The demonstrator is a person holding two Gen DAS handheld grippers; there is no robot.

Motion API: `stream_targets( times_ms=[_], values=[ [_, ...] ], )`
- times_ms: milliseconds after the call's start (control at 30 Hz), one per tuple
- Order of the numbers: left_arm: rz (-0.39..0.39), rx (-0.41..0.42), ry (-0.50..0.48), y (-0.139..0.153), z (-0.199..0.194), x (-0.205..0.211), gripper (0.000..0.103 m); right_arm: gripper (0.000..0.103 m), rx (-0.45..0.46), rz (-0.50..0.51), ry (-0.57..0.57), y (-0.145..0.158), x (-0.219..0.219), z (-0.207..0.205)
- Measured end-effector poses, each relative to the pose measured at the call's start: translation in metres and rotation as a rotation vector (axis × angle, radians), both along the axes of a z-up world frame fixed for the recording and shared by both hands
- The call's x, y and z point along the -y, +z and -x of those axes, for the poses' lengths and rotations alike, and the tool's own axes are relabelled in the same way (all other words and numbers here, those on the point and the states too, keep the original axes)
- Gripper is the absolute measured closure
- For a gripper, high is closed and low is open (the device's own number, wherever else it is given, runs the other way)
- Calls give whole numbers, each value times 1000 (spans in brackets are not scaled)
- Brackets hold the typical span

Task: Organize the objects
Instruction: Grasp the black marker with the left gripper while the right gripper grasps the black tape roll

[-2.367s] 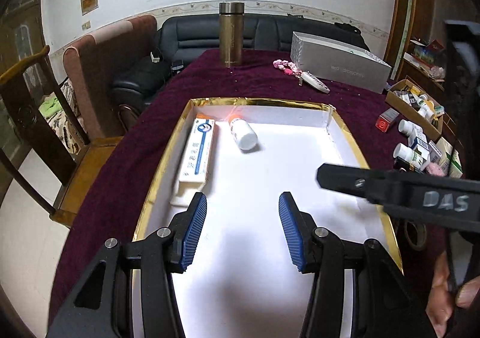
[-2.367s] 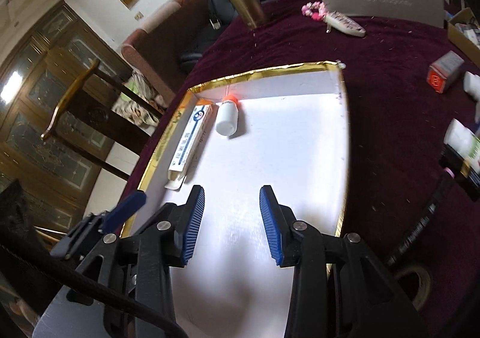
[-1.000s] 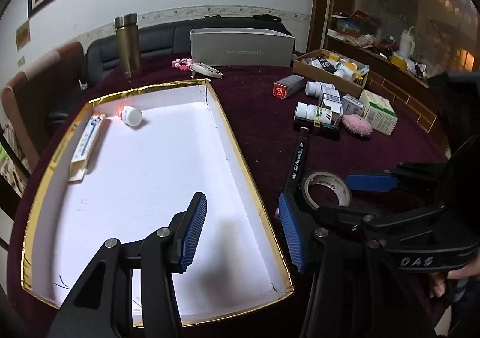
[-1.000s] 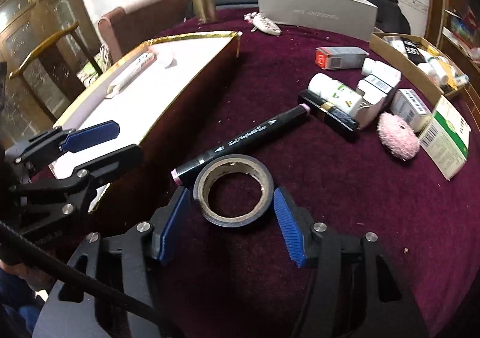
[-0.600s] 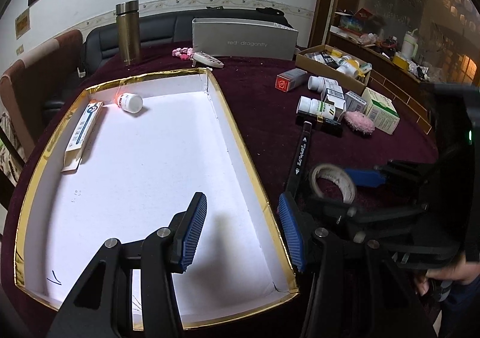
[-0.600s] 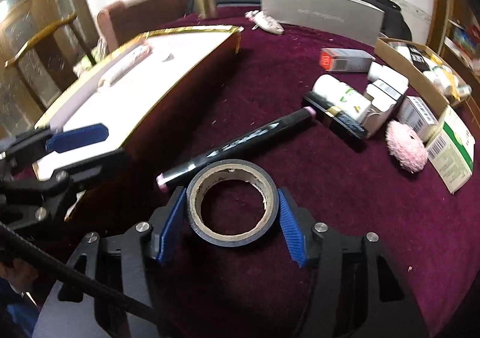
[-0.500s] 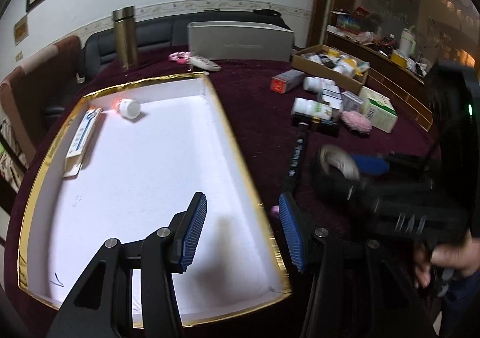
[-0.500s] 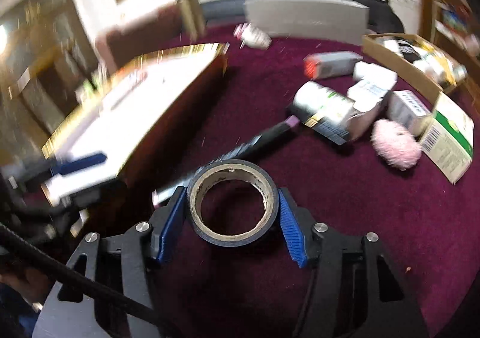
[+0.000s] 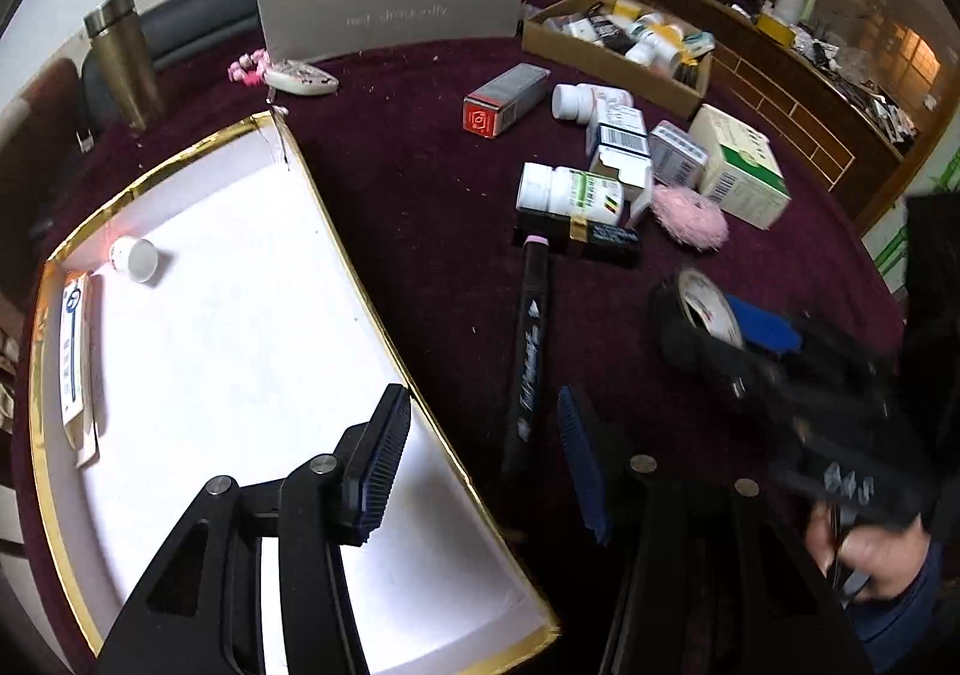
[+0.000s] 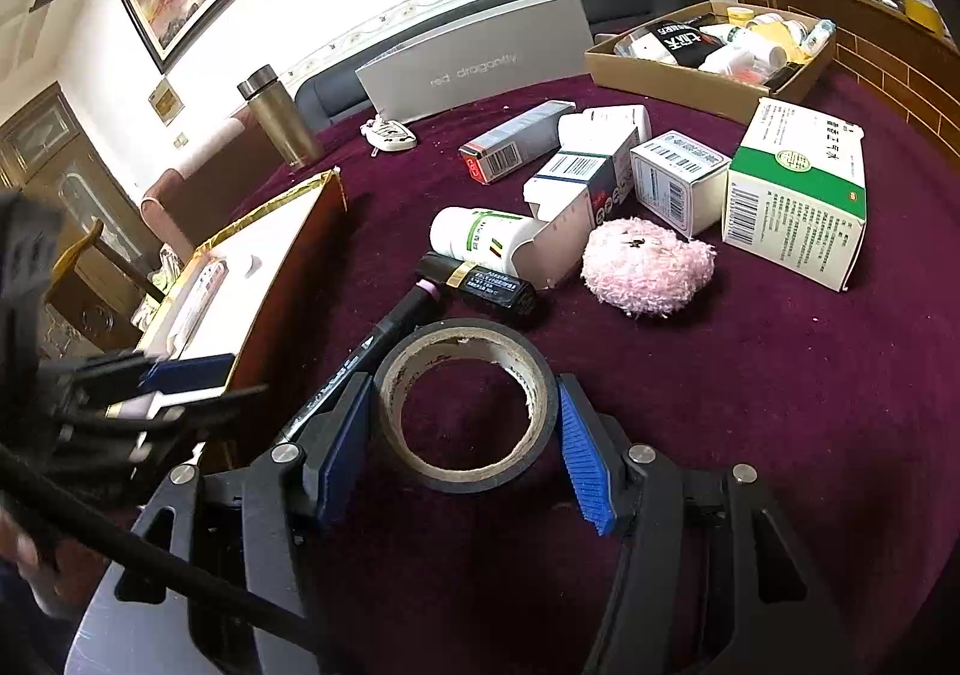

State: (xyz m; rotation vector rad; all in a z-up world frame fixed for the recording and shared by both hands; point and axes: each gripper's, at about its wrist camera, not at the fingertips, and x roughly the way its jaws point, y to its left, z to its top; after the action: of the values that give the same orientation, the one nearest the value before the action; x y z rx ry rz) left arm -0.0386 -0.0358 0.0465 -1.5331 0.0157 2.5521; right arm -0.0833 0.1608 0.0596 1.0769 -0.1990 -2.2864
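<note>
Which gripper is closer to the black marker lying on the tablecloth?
Left. The left gripper hangs right above the black marker's near end, jaws open. The right gripper, clamped on the tape roll, sits just beside it.

R gripper (image 9: 729, 330) motion-blurred in left view; L gripper (image 10: 174, 375) blurred in right view. Marker (image 10: 384, 339) partly hidden behind tape (image 10: 462, 471). Tray (image 9: 36, 465) cut by frame edge.

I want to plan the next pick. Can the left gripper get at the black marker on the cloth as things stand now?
Probably yes. The left gripper is open and empty, and the black marker lies bare on the cloth just ahead of it, beside the tray wall.
</note>
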Motion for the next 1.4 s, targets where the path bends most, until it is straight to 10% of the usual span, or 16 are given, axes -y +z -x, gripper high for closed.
stream_targets(
  times_ms=[467, 1000, 1400],
  values=[
    [-67, 6, -21, 14, 10, -15, 59, 45, 11, 20, -21, -2, -7, 2],
    [78, 62, -33, -6, 20, -34, 63, 45, 7, 29, -38, -1, -12, 2],
    [161, 37, -25, -25, 18, -51, 92, 45, 10, 35, -38, -1, -13, 2]
  ],
)
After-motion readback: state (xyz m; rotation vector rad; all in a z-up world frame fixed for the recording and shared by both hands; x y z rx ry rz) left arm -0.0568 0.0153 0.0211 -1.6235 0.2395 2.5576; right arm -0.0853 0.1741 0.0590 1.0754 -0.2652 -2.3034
